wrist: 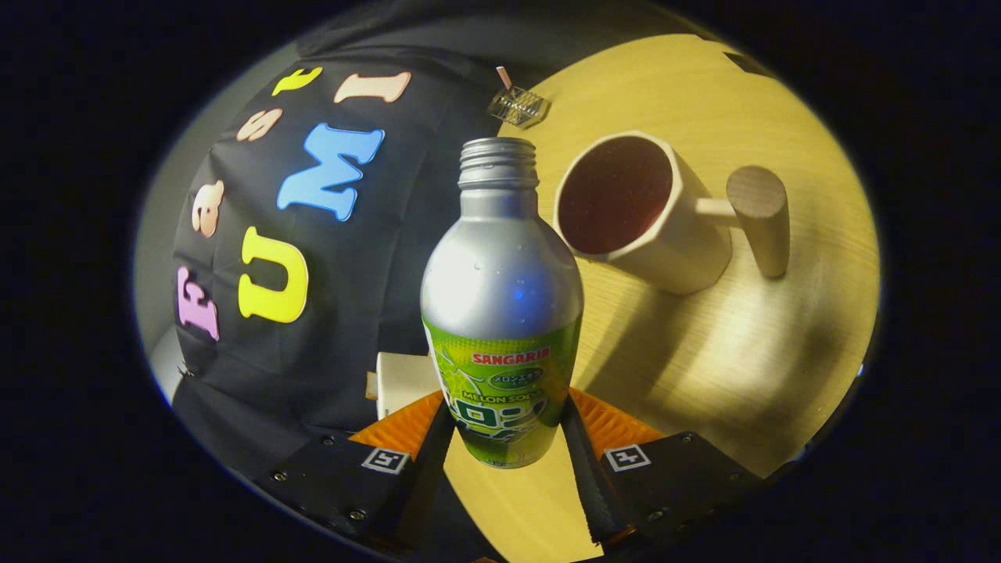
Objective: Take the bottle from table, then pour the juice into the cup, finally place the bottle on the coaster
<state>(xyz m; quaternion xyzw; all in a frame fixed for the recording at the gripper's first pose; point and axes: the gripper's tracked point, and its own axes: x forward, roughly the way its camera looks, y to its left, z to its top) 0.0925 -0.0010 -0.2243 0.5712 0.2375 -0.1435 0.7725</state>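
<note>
The gripper [504,426] held the bottle [500,313] between both fingers at the lower centre of the frame, its open neck near the cup [641,219], upper right on the surface [766,352].

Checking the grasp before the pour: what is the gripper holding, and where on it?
The gripper is shut on the bottle, both fingers pressing its lower labelled body.

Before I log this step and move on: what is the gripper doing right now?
Gripper: closed on the silver metal bottle with the green label, both fingers pressing its lower body; cap off, bottle tilted toward the pale wooden cup.
</note>
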